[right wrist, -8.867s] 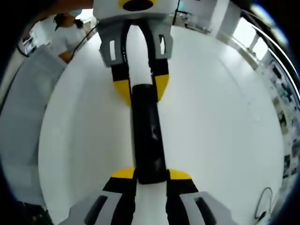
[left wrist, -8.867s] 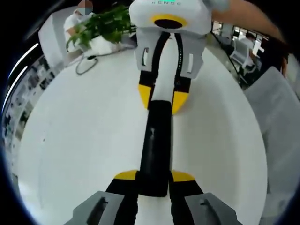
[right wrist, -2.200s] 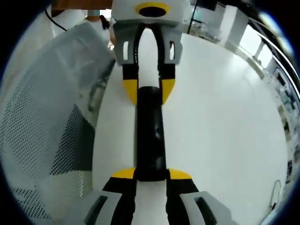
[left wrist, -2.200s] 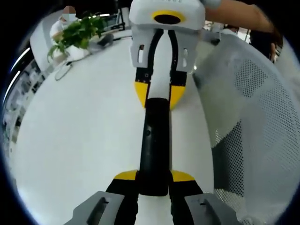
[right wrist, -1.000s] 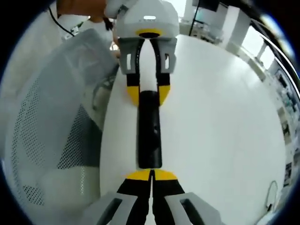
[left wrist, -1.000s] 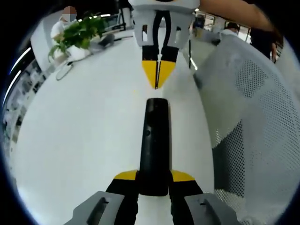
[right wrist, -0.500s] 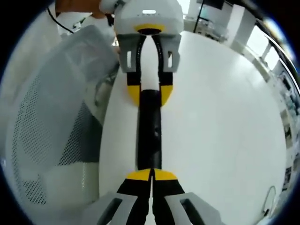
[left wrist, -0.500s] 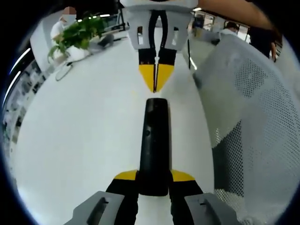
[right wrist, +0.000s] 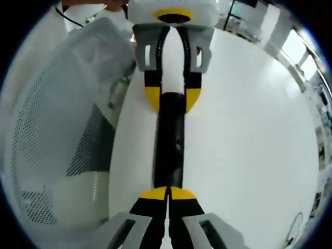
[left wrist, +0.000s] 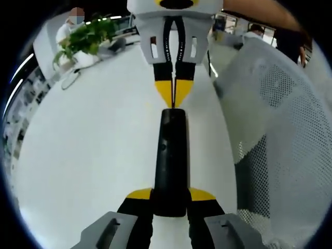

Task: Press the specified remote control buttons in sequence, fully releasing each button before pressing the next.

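Note:
A long black remote control (left wrist: pixel 171 155) hangs level over the white table (left wrist: pixel 88 155). My left gripper (left wrist: pixel 171 196) is shut on its near end, one yellow fingertip on each side. Facing it from the top of the left gripper view, my right gripper (left wrist: pixel 174 98) is shut with nothing held. Its closed yellow tips meet the remote's far end. In the right gripper view the right gripper (right wrist: pixel 167 193) shows its tips together at the near end of the remote (right wrist: pixel 170 150). The left gripper (right wrist: pixel 172 98) clamps the far end. Whether a button is pressed I cannot tell.
A white mesh chair back (left wrist: pixel 275 135) stands close beside the table (right wrist: pixel 249 140), and the chair (right wrist: pixel 57 135) is on the left in the right gripper view. At the table's far side are a green plant (left wrist: pixel 88 36), a dark cable (left wrist: pixel 70 80) and a person's arm (left wrist: pixel 259 10).
My right gripper let go of the remote's end, shut empty and drew back. It has now come forward again until its closed tips touch that end. The left gripper kept its hold.

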`<state>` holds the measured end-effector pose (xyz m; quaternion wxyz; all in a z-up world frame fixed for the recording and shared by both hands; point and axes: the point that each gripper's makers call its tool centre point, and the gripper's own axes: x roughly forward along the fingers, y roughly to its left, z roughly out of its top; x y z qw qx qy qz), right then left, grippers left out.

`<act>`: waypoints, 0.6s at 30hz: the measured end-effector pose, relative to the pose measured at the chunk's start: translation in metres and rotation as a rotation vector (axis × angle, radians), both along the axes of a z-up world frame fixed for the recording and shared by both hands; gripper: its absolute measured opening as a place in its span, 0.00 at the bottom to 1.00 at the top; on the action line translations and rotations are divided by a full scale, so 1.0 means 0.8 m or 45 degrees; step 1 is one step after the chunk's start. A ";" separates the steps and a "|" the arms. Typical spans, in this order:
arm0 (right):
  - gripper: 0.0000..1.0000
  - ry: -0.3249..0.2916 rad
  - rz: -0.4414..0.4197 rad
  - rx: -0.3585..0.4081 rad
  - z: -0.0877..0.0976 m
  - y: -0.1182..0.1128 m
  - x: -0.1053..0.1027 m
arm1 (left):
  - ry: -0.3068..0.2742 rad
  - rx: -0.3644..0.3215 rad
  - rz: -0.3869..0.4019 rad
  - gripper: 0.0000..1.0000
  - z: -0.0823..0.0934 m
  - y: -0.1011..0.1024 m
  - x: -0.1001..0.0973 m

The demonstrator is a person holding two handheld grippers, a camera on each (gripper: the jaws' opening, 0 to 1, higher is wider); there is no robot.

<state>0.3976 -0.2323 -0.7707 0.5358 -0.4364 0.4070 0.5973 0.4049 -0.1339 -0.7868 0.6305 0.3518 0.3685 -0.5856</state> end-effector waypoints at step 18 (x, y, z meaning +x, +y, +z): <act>0.00 0.016 0.029 -0.027 -0.007 0.003 0.002 | -0.003 -0.002 0.000 0.23 0.000 0.000 0.001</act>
